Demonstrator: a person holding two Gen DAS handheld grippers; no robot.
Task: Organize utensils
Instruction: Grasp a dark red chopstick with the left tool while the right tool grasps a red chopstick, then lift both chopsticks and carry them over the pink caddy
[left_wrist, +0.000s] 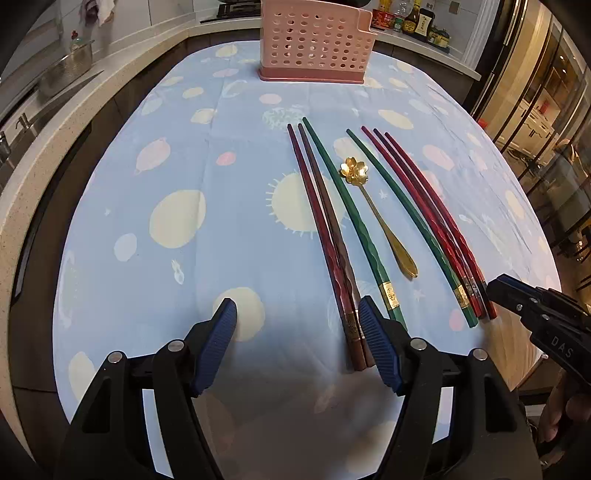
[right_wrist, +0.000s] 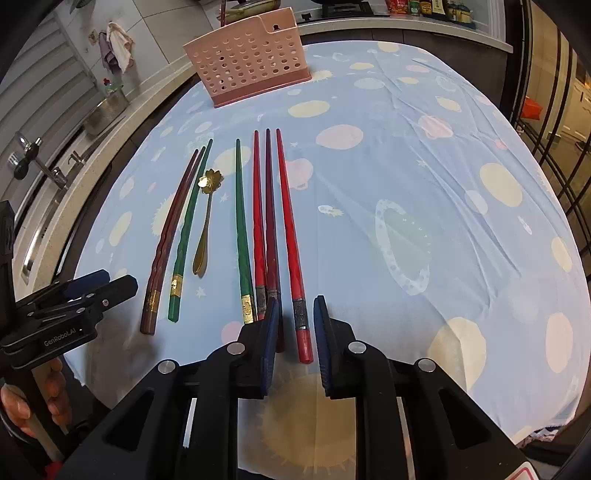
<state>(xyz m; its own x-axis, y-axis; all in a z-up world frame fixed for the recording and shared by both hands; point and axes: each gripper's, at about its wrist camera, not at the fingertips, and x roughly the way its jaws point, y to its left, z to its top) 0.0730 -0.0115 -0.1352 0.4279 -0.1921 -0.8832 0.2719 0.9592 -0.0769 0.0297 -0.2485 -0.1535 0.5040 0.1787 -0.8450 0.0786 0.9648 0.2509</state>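
Several chopsticks lie side by side on the blue patterned tablecloth (left_wrist: 177, 140): dark brown-red ones (left_wrist: 325, 236), two green ones (left_wrist: 347, 206), and red ones (left_wrist: 436, 221). A gold flower-bowl spoon (left_wrist: 373, 206) lies between the green ones. A pink perforated holder (left_wrist: 314, 40) stands at the far end, also in the right wrist view (right_wrist: 251, 62). My left gripper (left_wrist: 295, 350) is open, just left of the brown chopsticks' thick ends. My right gripper (right_wrist: 295, 343) is partly open, its fingers on either side of the thick end of the rightmost red chopstick (right_wrist: 291, 243).
A kitchen counter with a sink and tap (right_wrist: 37, 162) runs along the left. A metal pot (left_wrist: 66, 70) stands on it. Sauce bottles (left_wrist: 410, 18) stand on the counter behind the holder. Glass doors (left_wrist: 546, 110) are on the right. The table's near edge is just under the grippers.
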